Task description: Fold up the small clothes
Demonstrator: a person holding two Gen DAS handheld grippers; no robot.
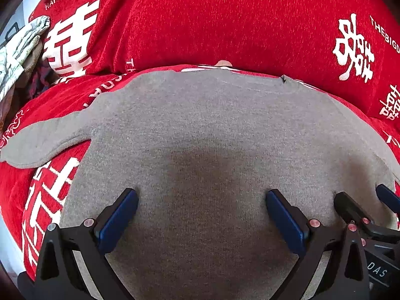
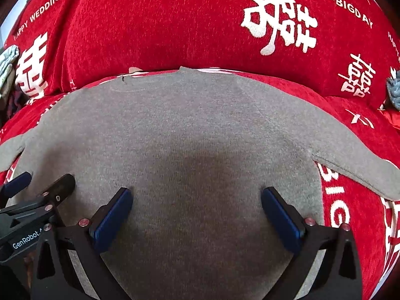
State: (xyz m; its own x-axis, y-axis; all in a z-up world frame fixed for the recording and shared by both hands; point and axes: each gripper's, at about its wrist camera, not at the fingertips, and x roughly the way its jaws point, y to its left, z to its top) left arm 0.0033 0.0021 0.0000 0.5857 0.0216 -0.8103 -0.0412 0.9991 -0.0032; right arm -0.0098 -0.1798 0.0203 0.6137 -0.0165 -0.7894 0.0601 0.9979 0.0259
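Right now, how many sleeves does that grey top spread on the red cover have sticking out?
2. The left sleeve stretches out sideways over the red cover, and the right sleeve does the same on the other side. Both lie flat, unfolded, on the grey top.

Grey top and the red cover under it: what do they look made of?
The grey top looks like a fine knit, probably cotton or a blend: matte, with tiny ribbed rows and a stitched sleeve hem. The red cover looks like chenille or a short plush: fuzzy, flecked pile with white lettering, woven or printed; I cannot tell which.
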